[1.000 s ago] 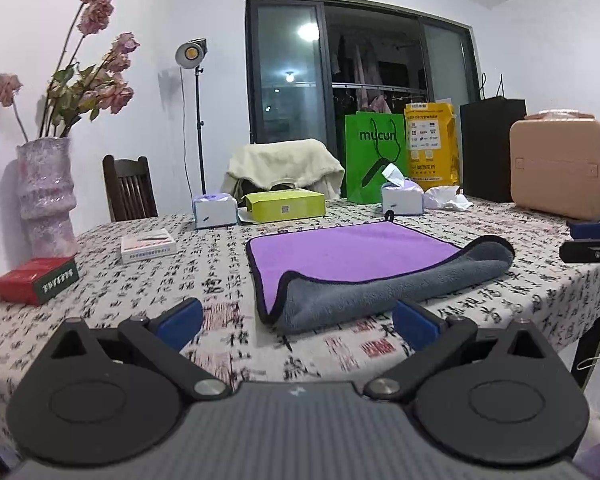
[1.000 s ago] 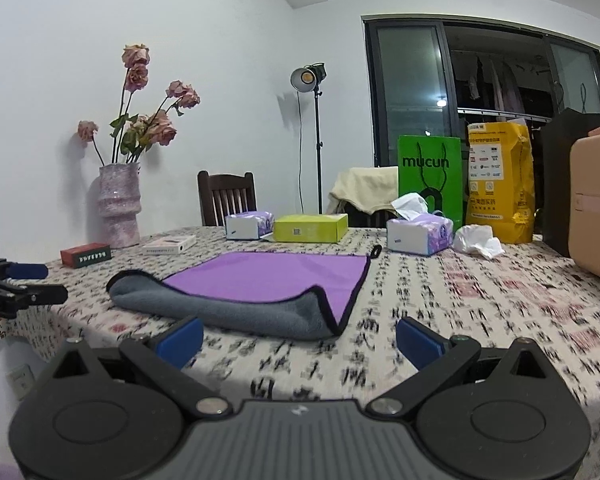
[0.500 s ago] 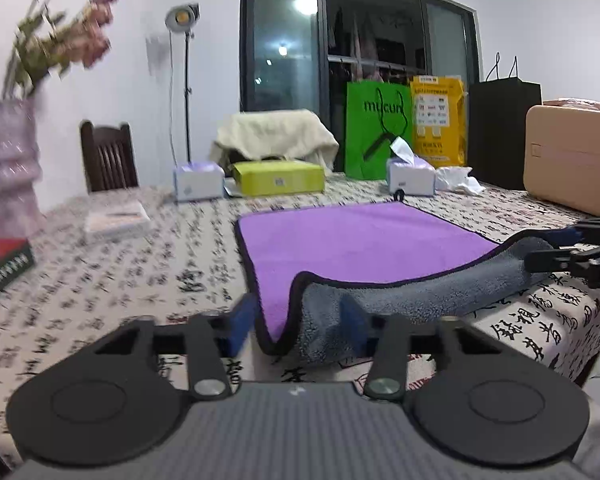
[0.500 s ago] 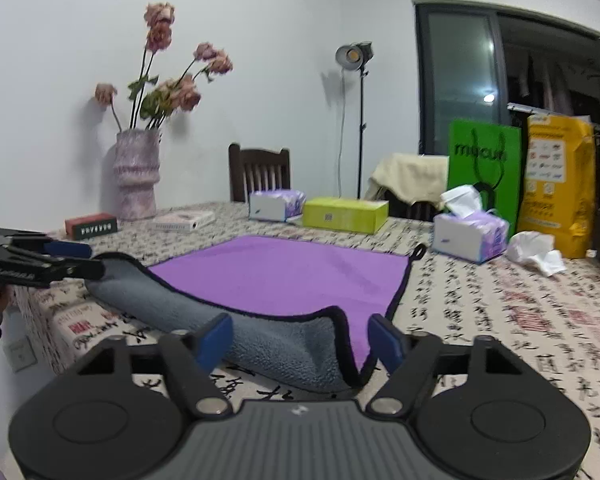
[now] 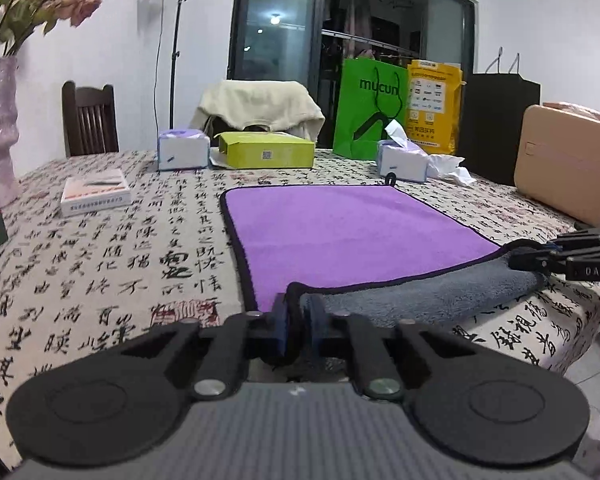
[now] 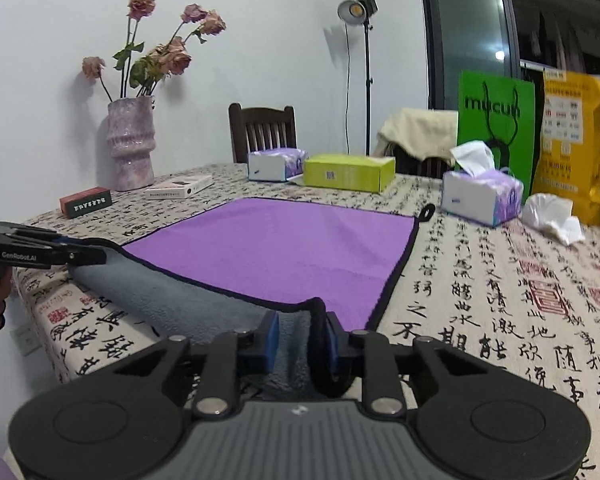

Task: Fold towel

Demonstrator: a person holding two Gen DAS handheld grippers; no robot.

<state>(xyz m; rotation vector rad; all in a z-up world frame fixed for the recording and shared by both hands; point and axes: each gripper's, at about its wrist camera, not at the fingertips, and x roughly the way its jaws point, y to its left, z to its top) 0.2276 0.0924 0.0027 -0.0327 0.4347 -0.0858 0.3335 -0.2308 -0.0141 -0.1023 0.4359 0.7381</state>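
A towel (image 5: 340, 232), purple on top and grey underneath with a black hem, lies on the patterned tablecloth, its near edge rolled over to show grey. My left gripper (image 5: 298, 324) is shut on the towel's near left corner. My right gripper (image 6: 300, 336) is shut on the near right corner of the towel (image 6: 276, 248). Each gripper shows in the other's view: the right one (image 5: 576, 258) at the far right, the left one (image 6: 44, 250) at the far left.
On the table stand two tissue boxes (image 5: 402, 158) (image 5: 183, 149), a yellow-green box (image 5: 266, 150), a white box (image 5: 95, 192), a red box (image 6: 85, 201), a vase of roses (image 6: 131, 142), a beige case (image 5: 568, 168) and shopping bags (image 5: 374, 110). A chair (image 6: 262, 130) stands behind.
Both grippers have moved forward to the towel's near corners and closed on them; a second ago both were open and short of the towel.
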